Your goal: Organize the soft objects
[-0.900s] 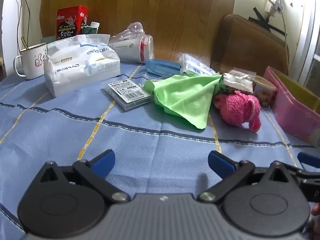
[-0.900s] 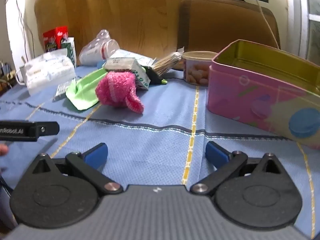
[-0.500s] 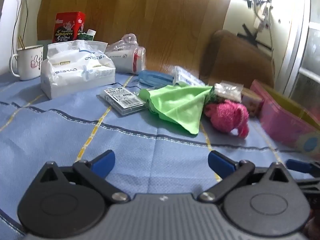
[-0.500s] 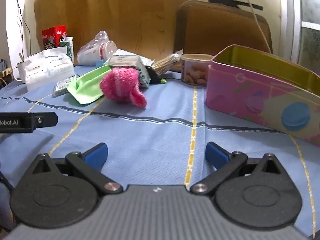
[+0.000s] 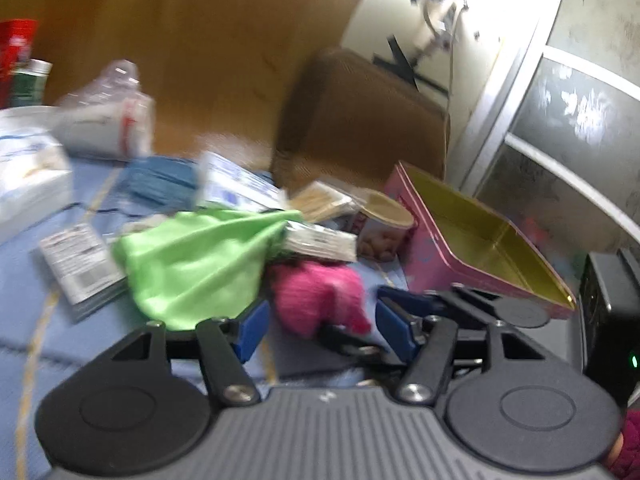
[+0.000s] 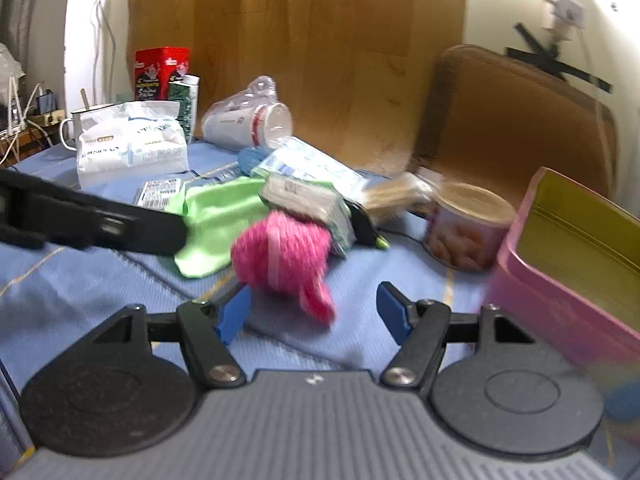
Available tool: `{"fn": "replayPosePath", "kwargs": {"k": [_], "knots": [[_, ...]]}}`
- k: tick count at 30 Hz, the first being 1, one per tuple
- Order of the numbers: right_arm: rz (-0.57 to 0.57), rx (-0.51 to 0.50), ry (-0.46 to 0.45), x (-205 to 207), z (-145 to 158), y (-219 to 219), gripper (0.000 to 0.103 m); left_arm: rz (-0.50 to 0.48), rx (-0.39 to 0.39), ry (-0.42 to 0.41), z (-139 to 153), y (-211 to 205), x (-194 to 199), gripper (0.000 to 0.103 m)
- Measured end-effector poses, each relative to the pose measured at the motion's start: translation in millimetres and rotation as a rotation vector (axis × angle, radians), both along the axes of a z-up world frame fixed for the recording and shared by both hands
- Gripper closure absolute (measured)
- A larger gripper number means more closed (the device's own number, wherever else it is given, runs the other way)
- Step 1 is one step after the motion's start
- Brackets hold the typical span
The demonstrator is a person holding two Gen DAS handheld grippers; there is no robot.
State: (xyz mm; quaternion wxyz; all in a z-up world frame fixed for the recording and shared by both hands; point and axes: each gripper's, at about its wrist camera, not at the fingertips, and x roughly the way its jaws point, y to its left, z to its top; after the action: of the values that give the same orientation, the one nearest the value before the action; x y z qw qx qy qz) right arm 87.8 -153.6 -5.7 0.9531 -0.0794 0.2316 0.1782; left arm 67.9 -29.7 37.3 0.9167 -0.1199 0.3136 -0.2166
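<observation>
A fuzzy pink soft item (image 5: 320, 296) lies on the blue tablecloth (image 5: 80, 360), with a light green cloth (image 5: 196, 264) spread just left of it. My left gripper (image 5: 323, 332) is open, and the pink item sits right in front of its blue pads without touching them. From the right, my right gripper (image 6: 314, 314) is open too, with the pink item (image 6: 280, 256) just beyond its pads. The green cloth (image 6: 216, 216) lies behind and to the left. The two grippers are close together: the right one's fingers (image 5: 400, 296) show beside the left pads. Both views are blurred.
An open pink tin (image 6: 580, 248) with a gold inside stands to the right, a small lidded tub (image 6: 468, 224) beside it. Packets, a tissue pack (image 6: 132, 152), a bagged cup (image 6: 248, 124), a red tin (image 6: 160, 72) and a mug crowd the back. A brown chair stands behind.
Both grippers have come forward to the pink item, and their jaws stand narrower than before. The left one has swung to the right. The pink item and green cloth have not moved.
</observation>
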Motion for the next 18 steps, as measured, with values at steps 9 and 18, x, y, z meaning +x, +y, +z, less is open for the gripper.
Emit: {"fn": "replayPosePath", "kwargs": {"k": [9,18], "knots": [[0.035,0.164,-0.037,-50,7,-44,0.091,-0.109,-0.052,-0.117,22,-32,-47,0.089],[-0.265,0.058,-0.386,-98,29,-93,0.092,-0.381,-0.02,-0.241,56,-165,-30,0.085]]}}
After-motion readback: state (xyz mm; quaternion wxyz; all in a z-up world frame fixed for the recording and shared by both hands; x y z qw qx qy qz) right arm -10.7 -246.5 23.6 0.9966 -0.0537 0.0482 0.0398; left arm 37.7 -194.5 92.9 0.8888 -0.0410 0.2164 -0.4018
